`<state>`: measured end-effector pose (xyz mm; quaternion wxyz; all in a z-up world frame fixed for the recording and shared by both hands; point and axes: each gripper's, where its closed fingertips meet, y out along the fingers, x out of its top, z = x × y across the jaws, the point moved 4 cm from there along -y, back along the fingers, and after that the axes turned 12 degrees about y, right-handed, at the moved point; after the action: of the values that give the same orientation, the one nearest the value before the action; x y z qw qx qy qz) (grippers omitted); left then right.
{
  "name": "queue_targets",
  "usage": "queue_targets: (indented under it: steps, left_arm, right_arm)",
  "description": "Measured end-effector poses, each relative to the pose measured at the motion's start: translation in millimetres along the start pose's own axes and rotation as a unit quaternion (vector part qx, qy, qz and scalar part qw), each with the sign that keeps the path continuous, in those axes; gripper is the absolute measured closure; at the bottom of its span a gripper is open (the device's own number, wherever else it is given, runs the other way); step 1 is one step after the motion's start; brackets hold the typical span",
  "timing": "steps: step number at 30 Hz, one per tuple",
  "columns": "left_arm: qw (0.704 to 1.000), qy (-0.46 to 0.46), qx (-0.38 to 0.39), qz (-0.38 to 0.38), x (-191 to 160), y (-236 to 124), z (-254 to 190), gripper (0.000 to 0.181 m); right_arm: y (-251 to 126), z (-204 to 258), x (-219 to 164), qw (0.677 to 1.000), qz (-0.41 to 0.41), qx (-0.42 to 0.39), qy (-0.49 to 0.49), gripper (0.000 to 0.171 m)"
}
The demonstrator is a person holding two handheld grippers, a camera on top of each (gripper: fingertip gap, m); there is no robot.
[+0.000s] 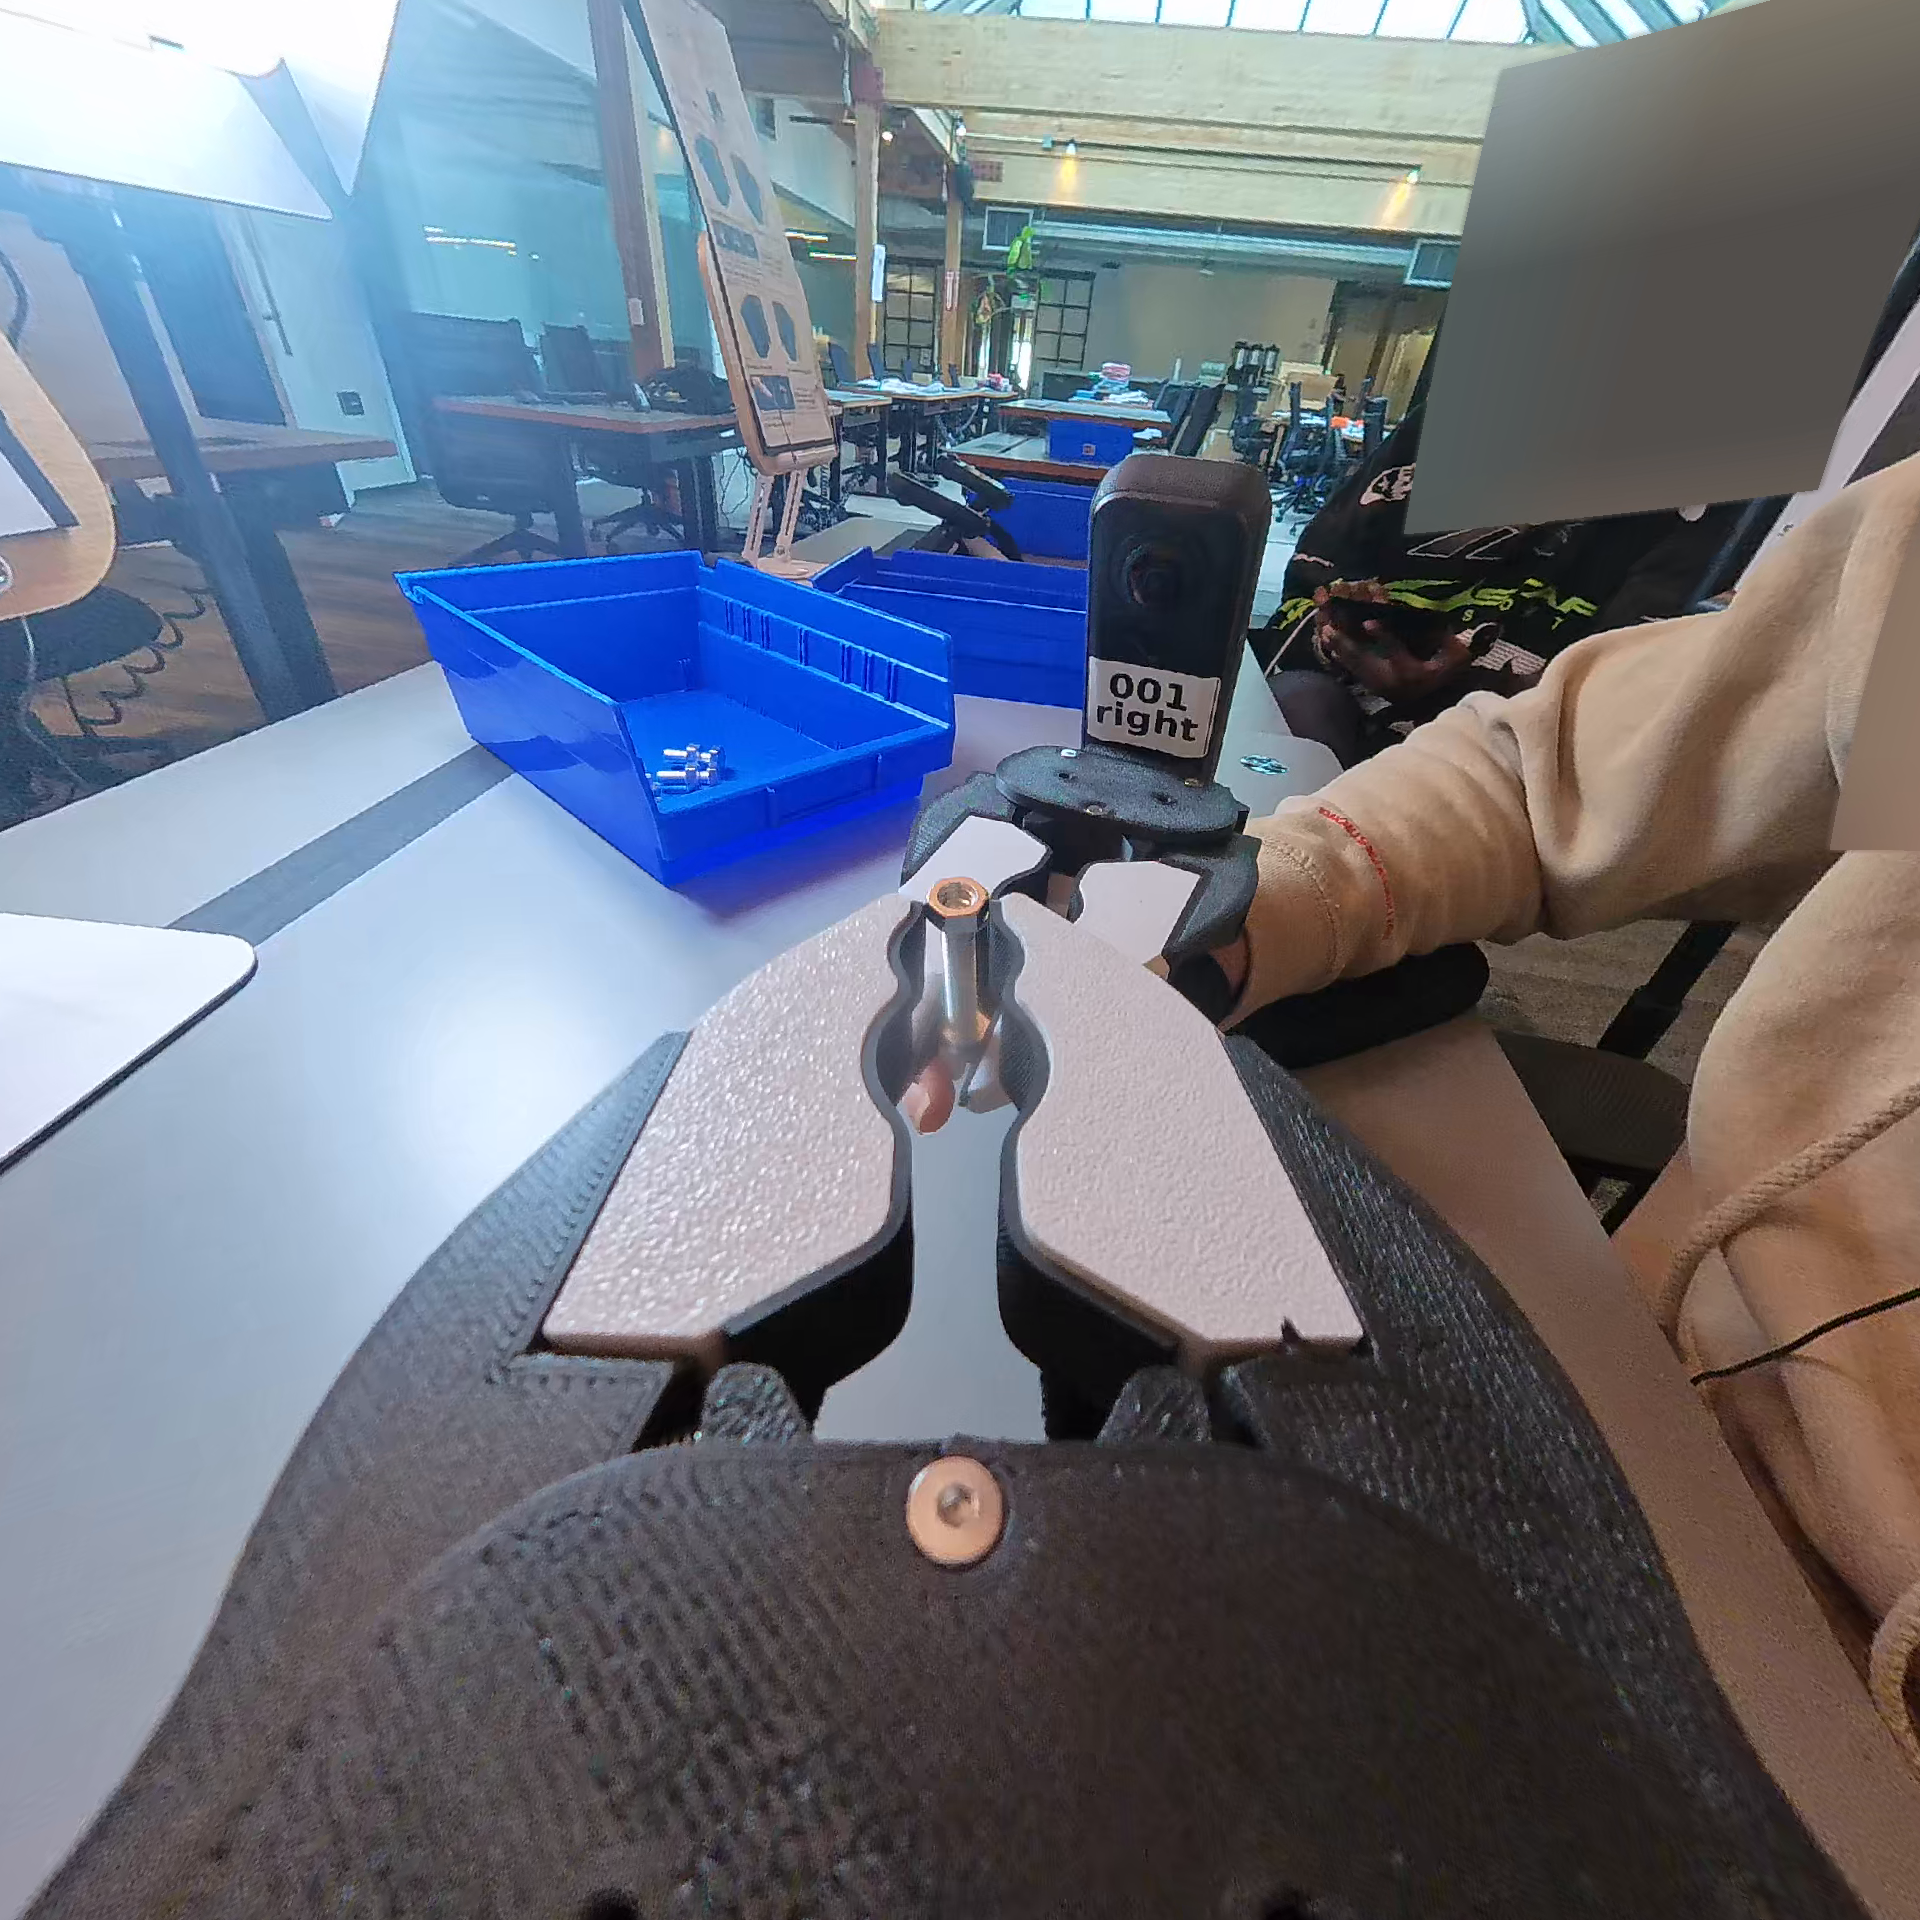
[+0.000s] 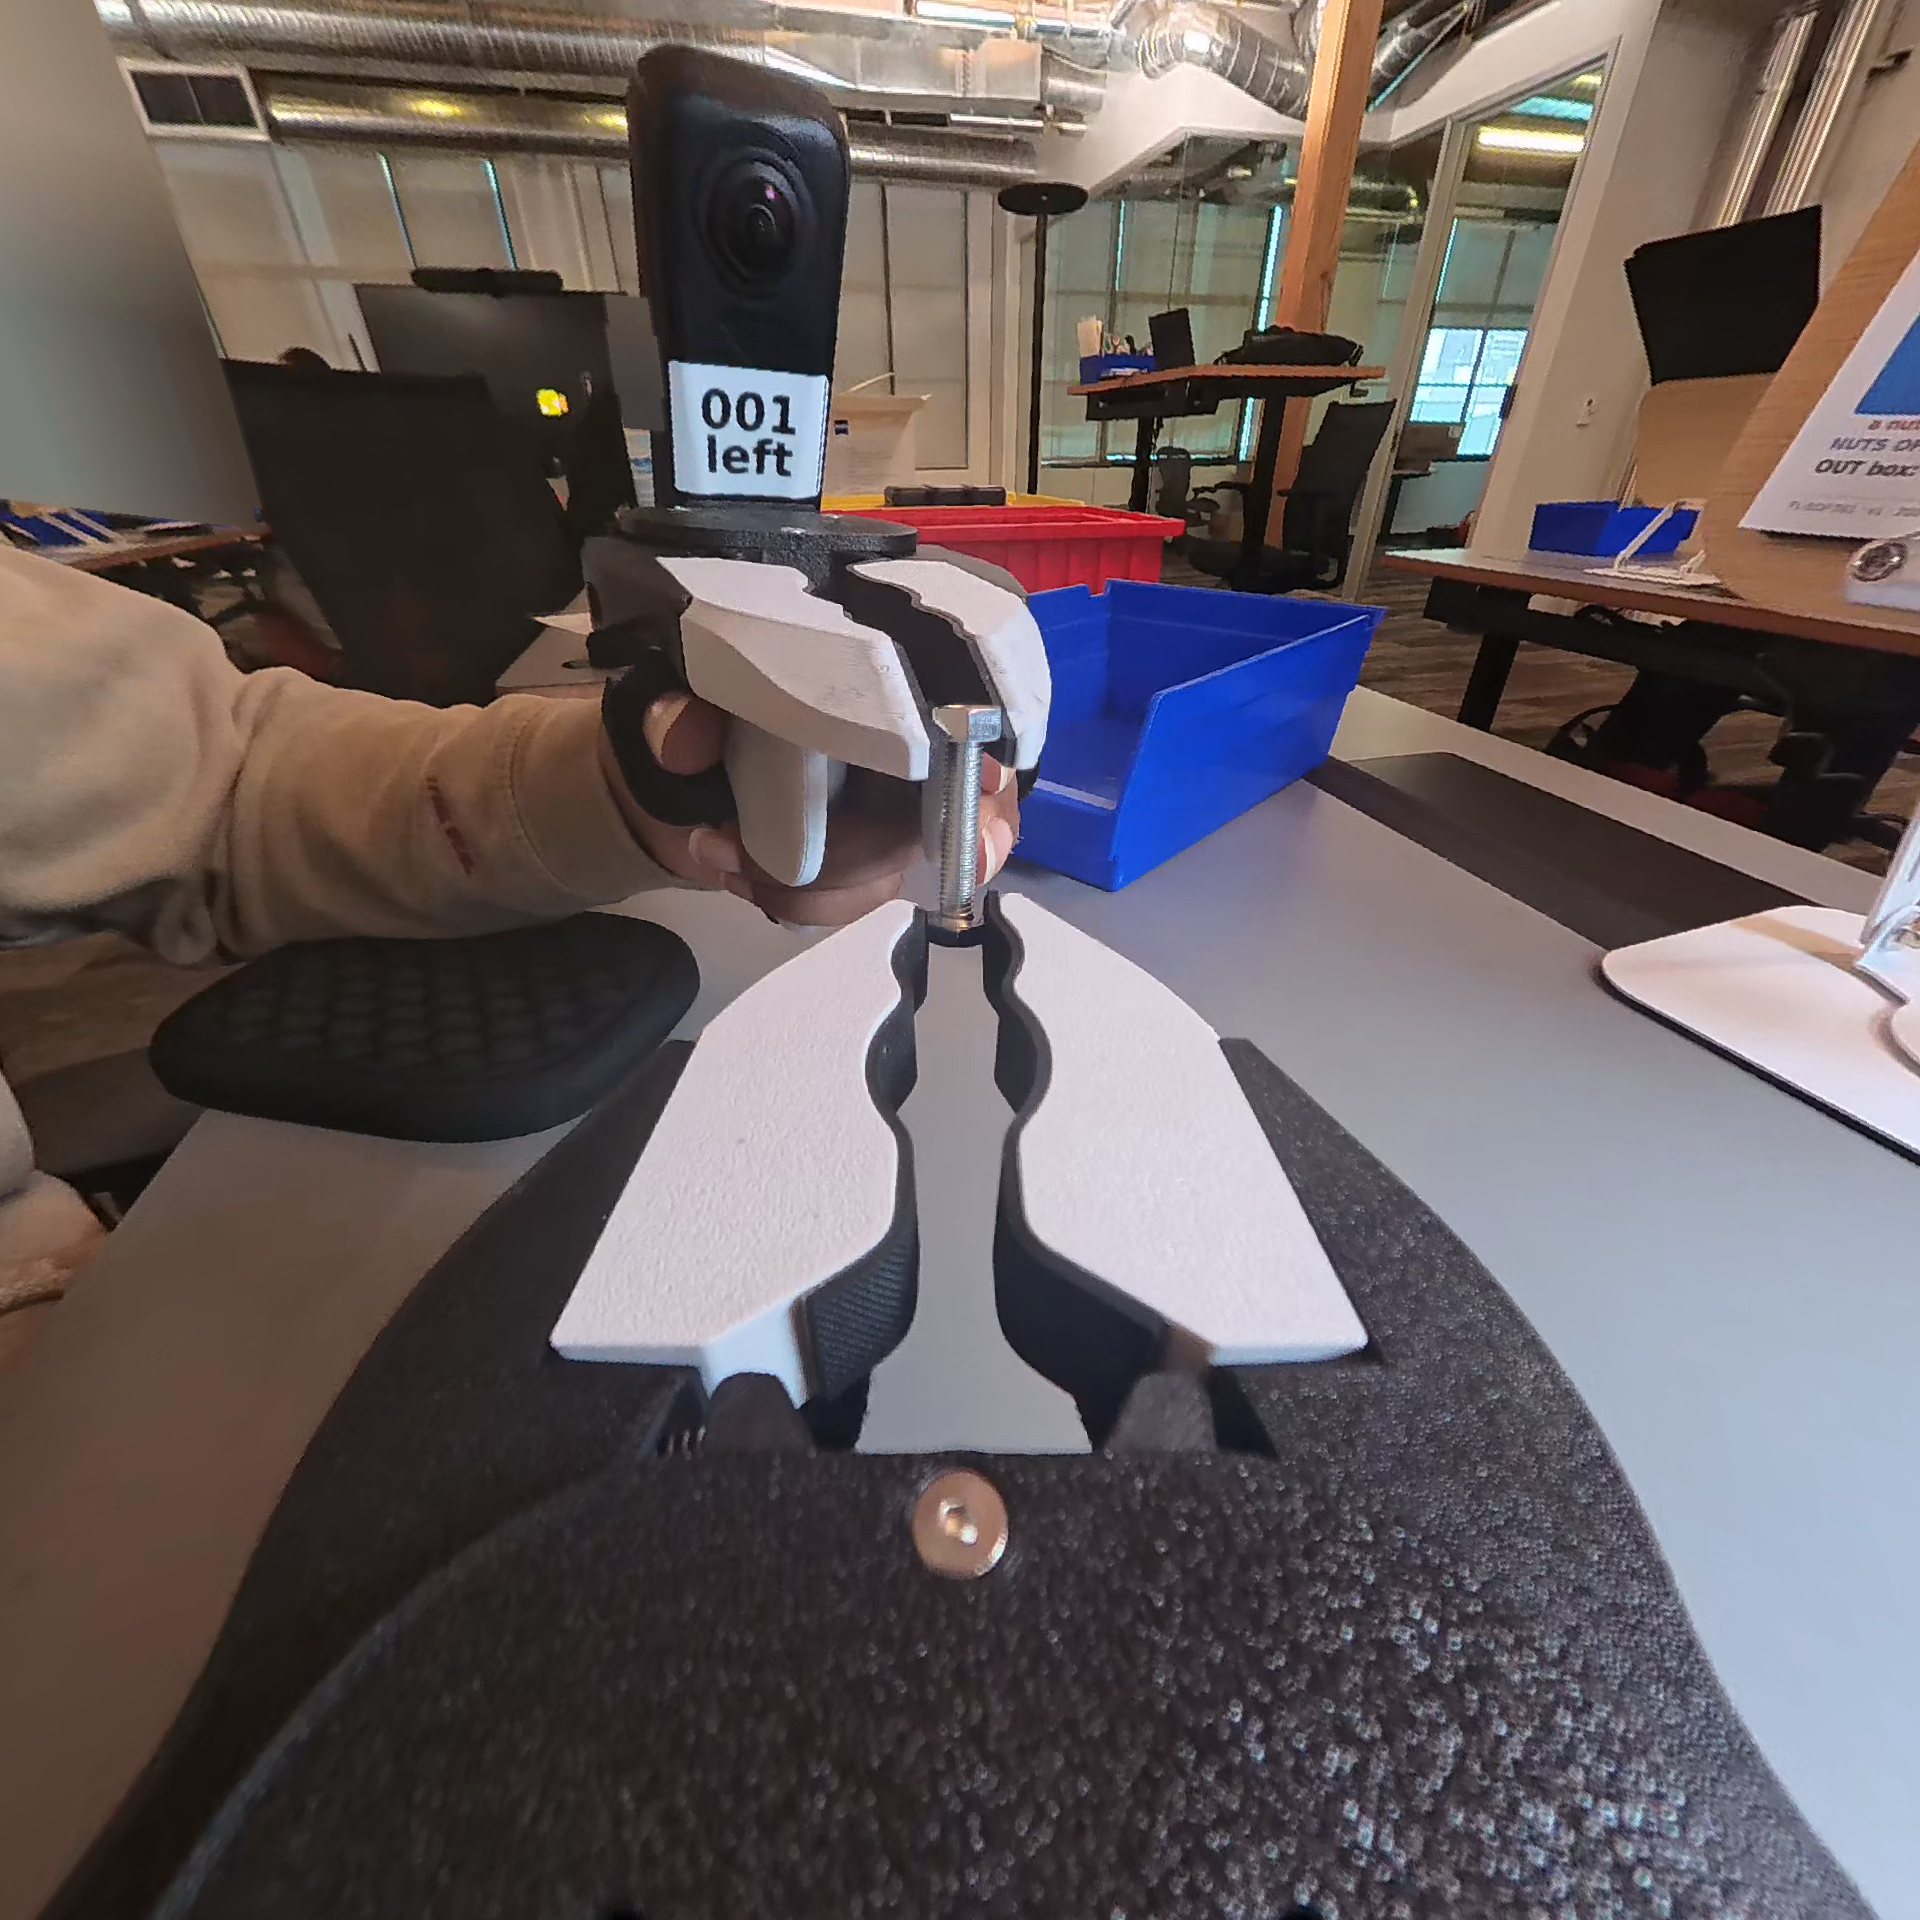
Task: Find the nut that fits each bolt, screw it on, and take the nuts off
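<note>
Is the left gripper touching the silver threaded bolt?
Touching. In the right wrist view, the left gripper clamps the hexagonal head of the silver threaded bolt between its white fingertips, with no gap visible.

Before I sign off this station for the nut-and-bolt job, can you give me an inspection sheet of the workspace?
Surface: grey table with a dark strip across it.
Job's things: bolt upright, head up; nut at its lower end; small metal parts in a blue bin.
Clutter: second bin, sign stand, white pad.
Grippers: left tool shut on the bolt's head; right tool shut on the nut.
Cables: thin black cord over a sleeve.
Surroundings: open office with desks and chairs; seated person beyond the table.
</note>
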<state>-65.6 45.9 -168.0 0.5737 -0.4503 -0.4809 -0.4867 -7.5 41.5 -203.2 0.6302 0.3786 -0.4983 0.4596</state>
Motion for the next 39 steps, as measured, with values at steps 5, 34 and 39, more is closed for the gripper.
queue_targets:
  steps: [5, 34, 39]
  left_arm:
    - [1.000, 0.011, 0.006, 0.021, -4, 2, 0, 0.170]
    - [1.000, -0.001, 0.012, -0.005, -2, -3, 4, 0.169]
    - [1.000, -0.009, 0.009, -0.021, -1, -5, 7, 0.168]
  right_arm:
    - [1, -1, -4, 1.000, 0.016, -0.011, -0.005, 0.161]
    - [-4, -1, 0, 1.000, -0.003, -0.006, 0.004, 0.161]
    - [-6, -1, 3, 1.000, -0.011, -0.004, 0.006, 0.161]
